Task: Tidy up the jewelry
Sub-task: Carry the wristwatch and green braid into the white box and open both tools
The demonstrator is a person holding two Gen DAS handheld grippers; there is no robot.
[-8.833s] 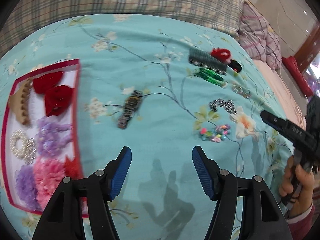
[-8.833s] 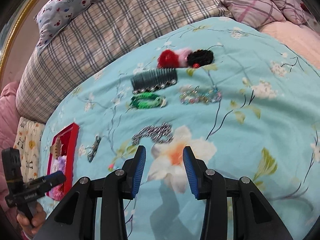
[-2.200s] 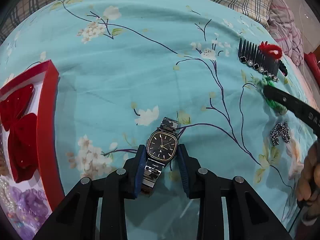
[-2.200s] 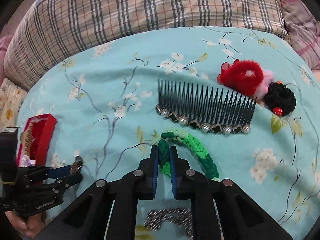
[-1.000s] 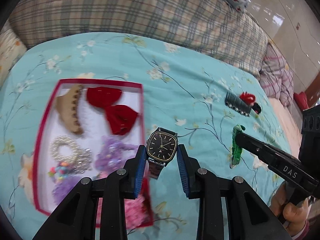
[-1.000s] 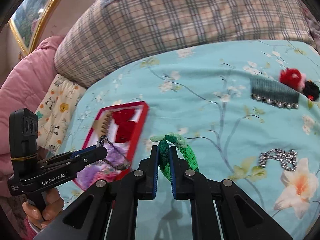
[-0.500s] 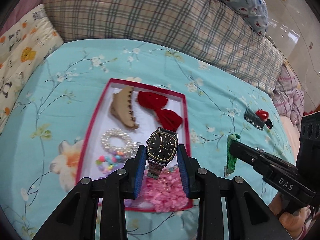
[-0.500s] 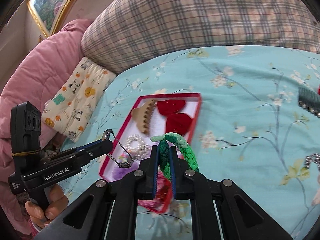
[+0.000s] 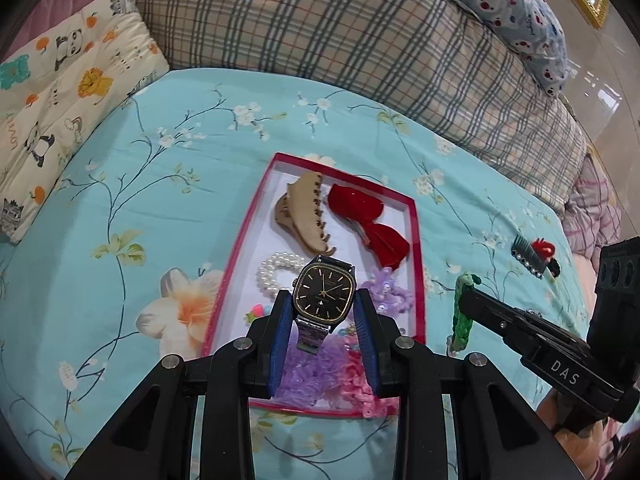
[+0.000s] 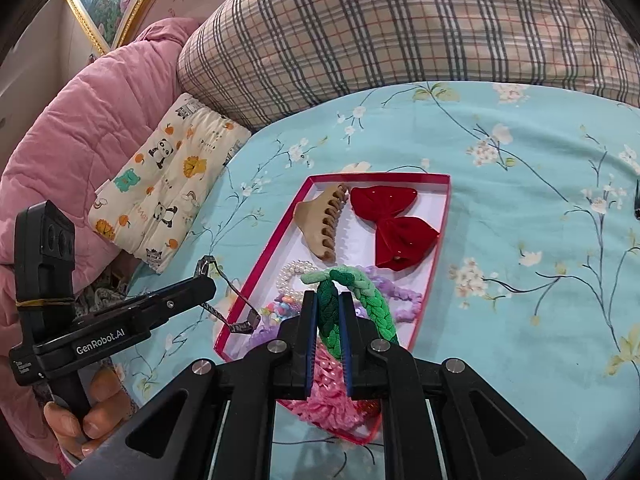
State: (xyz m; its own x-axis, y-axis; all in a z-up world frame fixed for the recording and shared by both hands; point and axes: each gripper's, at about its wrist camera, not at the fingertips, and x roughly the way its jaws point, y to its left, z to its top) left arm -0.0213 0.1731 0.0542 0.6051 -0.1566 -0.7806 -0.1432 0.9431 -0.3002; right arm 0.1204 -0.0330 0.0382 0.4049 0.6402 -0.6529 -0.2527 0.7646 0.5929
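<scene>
The left tool is pinching the black-faced square wristwatch with a metal band by its case, and the right tool is pressing together on the braided green fabric hair band; both things are hanging above the near half of the shallow red-rimmed box with a white floor on the bed. To do the placing well, each hand should be lowering over a free white spot, perhaps beside the red bow clip, though from this angle it is hard to tell how much room is left. Then the tools should be opening only close to the floor, so nothing is bouncing out over the rim.
</scene>
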